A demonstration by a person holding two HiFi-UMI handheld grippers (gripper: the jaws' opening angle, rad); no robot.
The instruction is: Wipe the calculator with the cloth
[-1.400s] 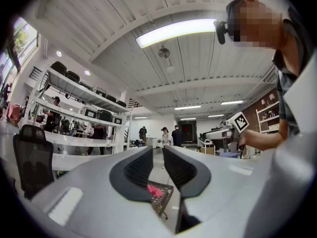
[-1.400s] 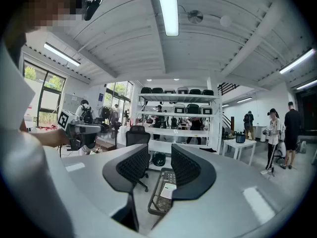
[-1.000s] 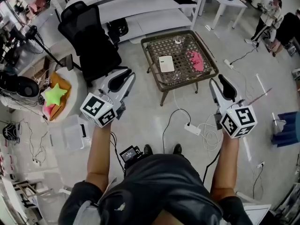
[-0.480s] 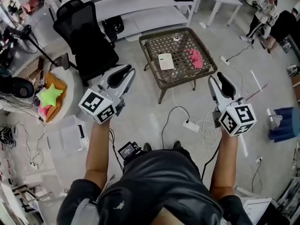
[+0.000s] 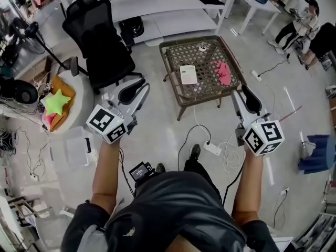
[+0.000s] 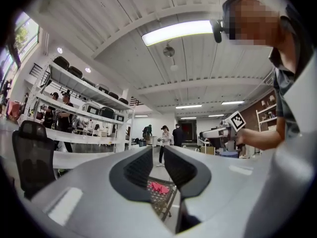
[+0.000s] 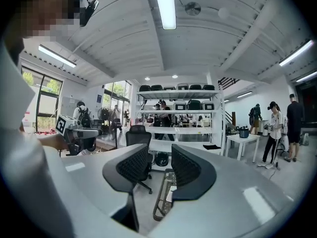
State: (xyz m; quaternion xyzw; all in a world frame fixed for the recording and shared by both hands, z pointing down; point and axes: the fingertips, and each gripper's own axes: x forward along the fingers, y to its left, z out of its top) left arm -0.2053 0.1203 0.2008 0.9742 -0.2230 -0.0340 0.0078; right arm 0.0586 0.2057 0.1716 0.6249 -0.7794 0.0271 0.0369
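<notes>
A white calculator [image 5: 188, 74] and a pink cloth [image 5: 222, 72] lie side by side on a low wicker table [image 5: 171, 77], the cloth to the right. Both grippers are held level in the air, short of the table. My left gripper [image 5: 142, 82] is shut and holds nothing; through the slit between its jaws the cloth [image 6: 159, 186] shows far off. My right gripper [image 5: 242, 90] is open and empty. In its view the table's edge [image 7: 159, 202] and the calculator [image 7: 170, 194] appear beyond the right gripper [image 7: 162, 150].
A black office chair [image 5: 102, 41] stands left of the table. A power strip with cables [image 5: 212, 148] lies on the floor before it. White shelving [image 5: 157, 9] runs behind. A round side table with a green star [image 5: 58, 103] is at left. People stand at far right [image 5: 304, 20].
The person has stepped toward the wicker table, and both grippers have come a little forward with them. Neither gripper's jaws have changed.
</notes>
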